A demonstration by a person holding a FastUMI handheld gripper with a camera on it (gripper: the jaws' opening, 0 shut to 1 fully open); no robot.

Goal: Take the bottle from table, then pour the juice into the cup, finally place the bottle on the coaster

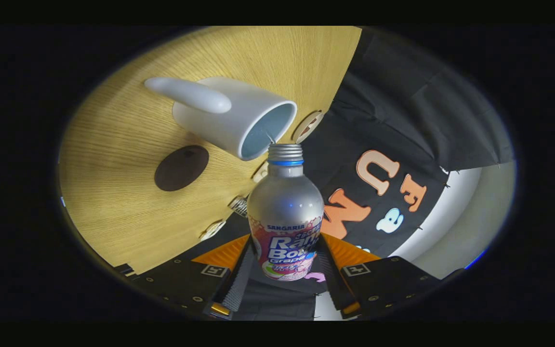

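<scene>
The tongs grip the bottle by its lower body, one finger pressed on each side of the label, so the neck points straight ahead of them. The whole scene appears rolled over: the desk stands like a wall beside the bottle, a sign that the hand behind the tongs has turned them well onto their side, in what looks like the pouring stage of the task. The threaded mouth of the bottle sits just at the rim of the white cup, whose open top faces it; whether the two touch cannot be told, and no juice is visible leaving the neck. The cup's handle points away from the bottle. Near the cup, on the desk, lies the dark round coaster, bare, where the bottle is due to stand last. Holding the bottle low leaves its mouth free to reach the cup.
</scene>
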